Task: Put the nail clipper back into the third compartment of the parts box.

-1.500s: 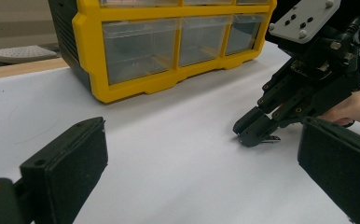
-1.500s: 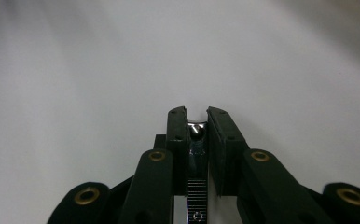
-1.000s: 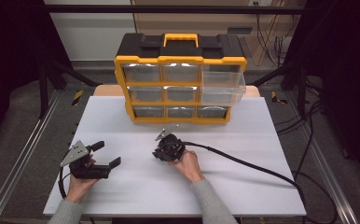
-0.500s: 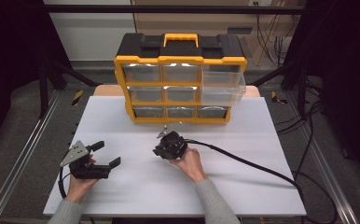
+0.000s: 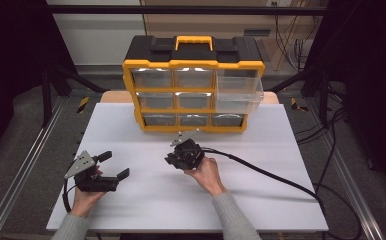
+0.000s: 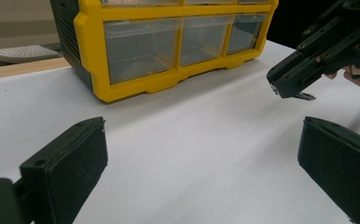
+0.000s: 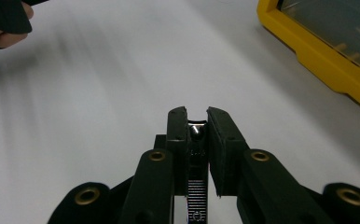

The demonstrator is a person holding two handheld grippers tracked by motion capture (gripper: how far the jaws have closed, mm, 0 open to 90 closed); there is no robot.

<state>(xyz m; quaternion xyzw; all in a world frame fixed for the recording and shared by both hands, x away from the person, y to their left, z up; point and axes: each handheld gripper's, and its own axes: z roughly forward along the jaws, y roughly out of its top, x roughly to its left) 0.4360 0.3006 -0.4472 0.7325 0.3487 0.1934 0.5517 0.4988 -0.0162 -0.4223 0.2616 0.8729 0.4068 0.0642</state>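
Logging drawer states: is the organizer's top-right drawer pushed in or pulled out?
Pulled out. The top-right drawer juts forward past the yellow organizer front; its neighbours sit flush.

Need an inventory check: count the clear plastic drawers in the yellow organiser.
9 clear plastic drawers in the yellow-framed black organiser: three rows of three; the top-right and middle-right ones stand pulled out. None seem hidden.

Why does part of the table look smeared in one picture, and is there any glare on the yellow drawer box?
In the right gripper view the white table streaks with motion blur, while the right gripper, shut on a small dark shiny thing, stays sharp. In the high view the drawer box shows bright glare on its clear top drawers. In the left gripper view the near jaws are soft.
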